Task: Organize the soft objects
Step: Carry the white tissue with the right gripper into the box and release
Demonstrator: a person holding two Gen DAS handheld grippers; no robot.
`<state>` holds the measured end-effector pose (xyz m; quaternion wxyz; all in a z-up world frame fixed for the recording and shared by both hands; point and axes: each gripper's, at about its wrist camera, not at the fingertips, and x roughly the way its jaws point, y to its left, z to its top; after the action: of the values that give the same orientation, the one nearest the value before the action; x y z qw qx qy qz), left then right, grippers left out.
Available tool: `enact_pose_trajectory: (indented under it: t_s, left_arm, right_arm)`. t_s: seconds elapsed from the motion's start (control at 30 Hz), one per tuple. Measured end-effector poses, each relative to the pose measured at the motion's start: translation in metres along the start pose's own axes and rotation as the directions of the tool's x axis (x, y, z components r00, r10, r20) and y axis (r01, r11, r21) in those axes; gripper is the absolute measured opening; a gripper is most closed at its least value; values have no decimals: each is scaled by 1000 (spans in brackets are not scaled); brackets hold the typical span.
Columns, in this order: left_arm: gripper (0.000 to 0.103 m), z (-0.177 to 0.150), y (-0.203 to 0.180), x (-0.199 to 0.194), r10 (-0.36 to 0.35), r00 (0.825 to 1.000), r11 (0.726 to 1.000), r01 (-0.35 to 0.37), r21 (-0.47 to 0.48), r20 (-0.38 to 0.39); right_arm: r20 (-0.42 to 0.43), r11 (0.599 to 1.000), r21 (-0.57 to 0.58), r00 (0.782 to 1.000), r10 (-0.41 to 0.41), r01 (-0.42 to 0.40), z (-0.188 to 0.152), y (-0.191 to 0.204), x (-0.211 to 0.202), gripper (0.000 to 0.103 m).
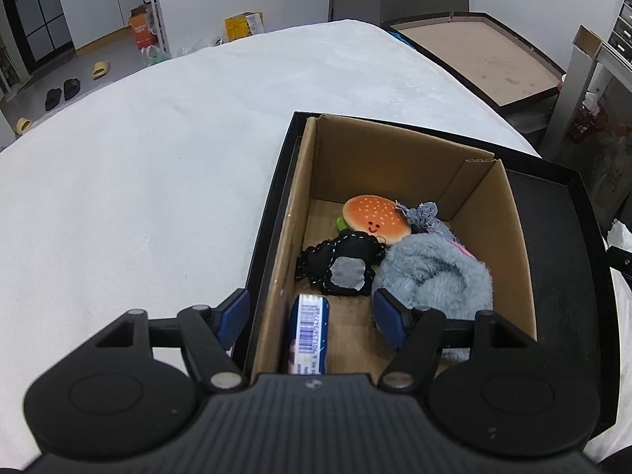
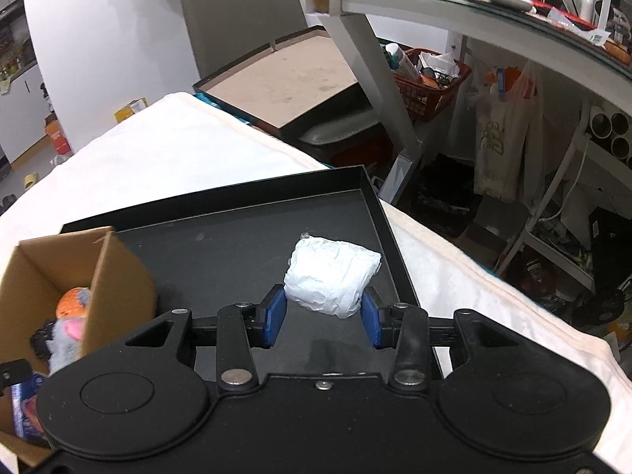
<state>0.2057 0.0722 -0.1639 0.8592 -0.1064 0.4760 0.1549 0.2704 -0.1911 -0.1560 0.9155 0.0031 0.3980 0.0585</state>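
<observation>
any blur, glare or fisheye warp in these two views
Left wrist view: the table edge bows strongly, and the barcoded pack nearest the lens is soft. Right wrist view: the white wad is bright, nearly washed out; the glass desk edge curves.

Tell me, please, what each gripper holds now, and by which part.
The right gripper has its blue pads at the two near sides of the white crumpled packet, though a firm clamp cannot be confirmed. The left gripper is open over the cardboard box, holding nothing.

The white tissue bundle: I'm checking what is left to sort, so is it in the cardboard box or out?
Out. The white tissue bundle lies on the black tray, beside the cardboard box, between the open right gripper fingers.
</observation>
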Motion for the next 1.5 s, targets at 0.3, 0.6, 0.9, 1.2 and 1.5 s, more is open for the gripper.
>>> enact_pose_trajectory:
  t_s: [0.3,0.6,0.9,1.2,1.5]
  left_arm:
    - [64,-4,15,2,-60,998,998,60,-34,-9]
    - [48,-10,27,4,-115,993,991,113,-65,-27]
    - [27,-12,44,5,-149,988,983,145,-113,-26]
    - [27,-10,60,-1,-222,974,961,213,-179,-33]
    - [25,-11,72,-3,-246,969,948,237,-212,-20]
  right_arm:
    - [6,999,-25,999,36,-36,-1,21,-35,40]
    - [18,992,-93,996,91,-89,2,57,-63,40]
    - [30,986,-131,993,111,-106,1,87,-84,41]
    - [21,972,-194,990,140,-133,-2,118,-96,41]
    - [4,962,-224,987,159,-154,-8,139,-101,41]
